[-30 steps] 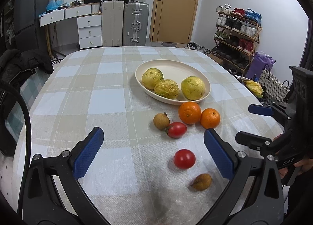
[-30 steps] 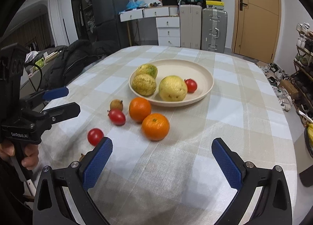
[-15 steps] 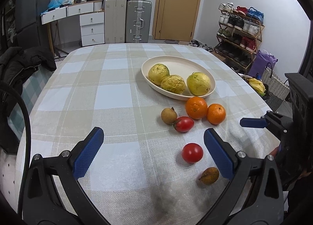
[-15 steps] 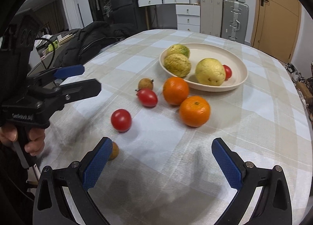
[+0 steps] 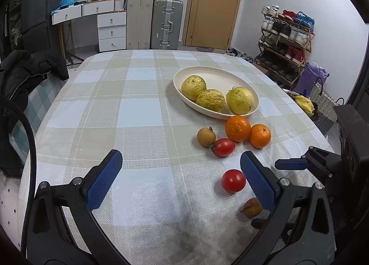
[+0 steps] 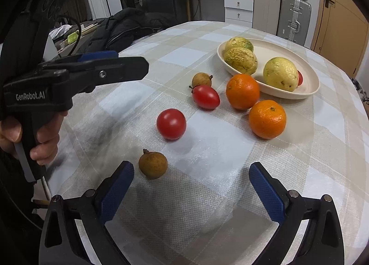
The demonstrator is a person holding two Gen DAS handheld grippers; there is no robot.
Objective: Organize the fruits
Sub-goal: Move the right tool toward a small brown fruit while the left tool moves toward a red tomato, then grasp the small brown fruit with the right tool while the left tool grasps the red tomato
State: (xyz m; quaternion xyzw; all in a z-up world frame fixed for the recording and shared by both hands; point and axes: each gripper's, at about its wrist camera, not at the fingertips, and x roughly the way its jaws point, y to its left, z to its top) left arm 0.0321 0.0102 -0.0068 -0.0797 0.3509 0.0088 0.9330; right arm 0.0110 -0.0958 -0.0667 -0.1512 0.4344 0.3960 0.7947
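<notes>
So the only lettering I can properly read is "GenRobot.AI" in pale letters on the black body of the left gripper, seen from the right wrist view, with a hand wrapped round its handle; the boxes stacked on the suitcases at the back wall have print on them but it's too small to make out; the left gripper's own camera shows its blue pads spread wide with nothing between them, hovering over the checked tablecloth; the right gripper is spread wide too and holds nothing; a small brown fruit sits on the cloth just ahead of its left pad, slightly inside the gap; a round red tomato is a bit farther ahead, between the two pads' lines; beyond that an oval tomato touches a second brown fruit; two oranges, the nearer one and the farther one, lie ahead and to the right, the farther one right up against the rim of the cream plate; the plate holds three yellow-green fruits and a bit of red tomato peeking out behind the nearest one; from the left gripper's view all the loose fruit lies ahead and off to its right.
</notes>
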